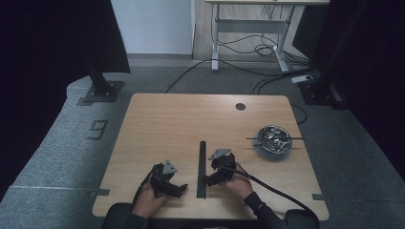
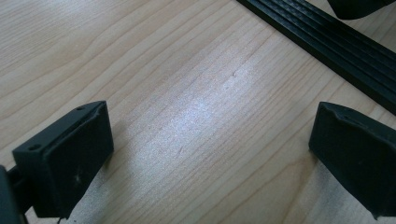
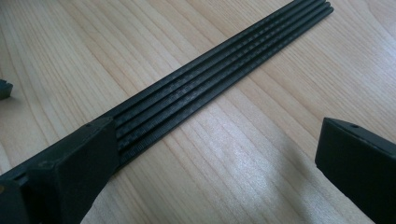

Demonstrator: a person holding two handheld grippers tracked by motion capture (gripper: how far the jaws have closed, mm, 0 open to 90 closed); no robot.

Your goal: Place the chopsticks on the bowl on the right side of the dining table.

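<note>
High view is showing the black ribbed strip (image 1: 202,169) lying flat on the table (image 1: 167,124) between both claws; left gripper (image 1: 179,191) and right gripper (image 1: 208,180) are gaping wide, grasping nothing.

Black ribbed strip (image 1: 202,169) (finely woven texture), pale wood-grain table (image 1: 167,124), black tongs (image 1: 179,190)

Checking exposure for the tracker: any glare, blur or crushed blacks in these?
High view: sides crushed to black, table evenly lit, bowl glints. Left gripper view: pale glare patch on the wood, near jaws soft. Right gripper view: sheen on the wood, bar sharp with weave visible.
</note>
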